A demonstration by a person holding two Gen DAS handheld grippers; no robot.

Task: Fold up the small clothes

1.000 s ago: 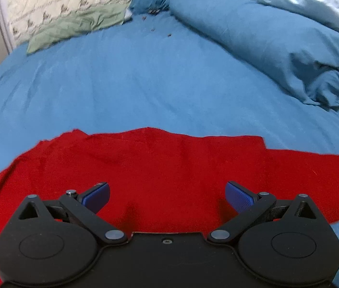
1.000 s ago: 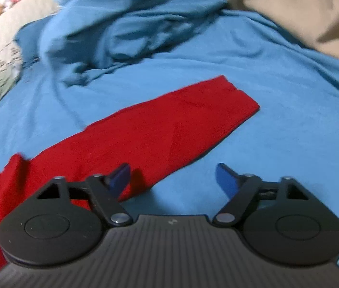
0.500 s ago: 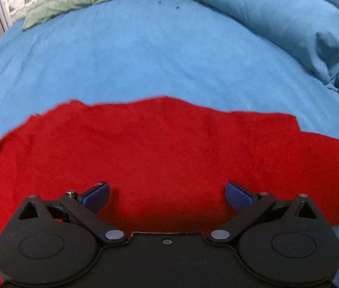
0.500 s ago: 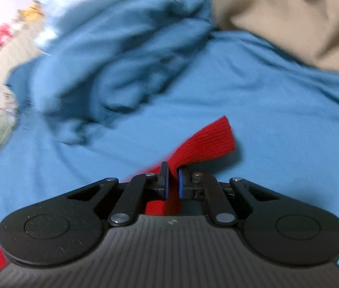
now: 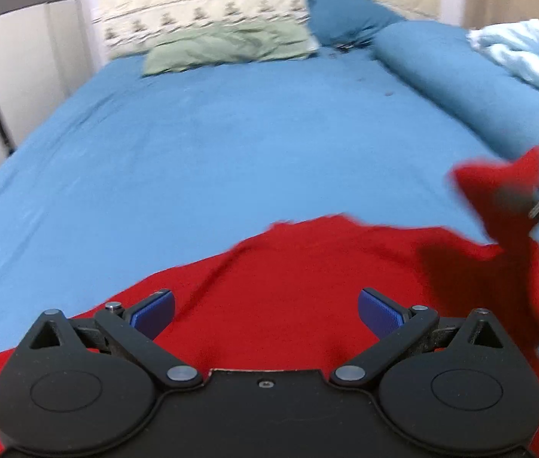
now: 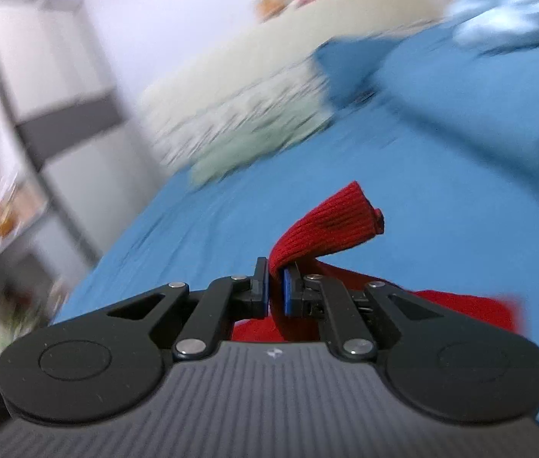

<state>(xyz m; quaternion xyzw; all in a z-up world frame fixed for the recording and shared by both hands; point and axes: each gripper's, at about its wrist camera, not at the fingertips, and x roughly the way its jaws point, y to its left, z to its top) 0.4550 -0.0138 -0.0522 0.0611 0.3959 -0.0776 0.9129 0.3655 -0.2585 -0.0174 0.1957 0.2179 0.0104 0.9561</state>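
A red knitted garment (image 5: 307,278) lies spread on the blue bed sheet (image 5: 212,145). My left gripper (image 5: 265,311) is open and empty, hovering low over the garment's body. My right gripper (image 6: 276,290) is shut on the red sleeve (image 6: 330,225), whose ribbed cuff sticks up past the fingertips. In the left wrist view the lifted sleeve (image 5: 498,191) hangs in the air at the right, with the right gripper blurred behind it.
A rolled blue duvet (image 5: 460,76) and a light blue blanket (image 5: 529,53) lie along the right side. A green pillow (image 5: 231,45) and a blue pillow (image 5: 346,11) sit at the headboard. A white cabinet (image 5: 13,57) stands left of the bed.
My right gripper closed on the sleeve end, lifted it off the sheet and swung it leftward over the garment. My left gripper stayed open and tilted up.
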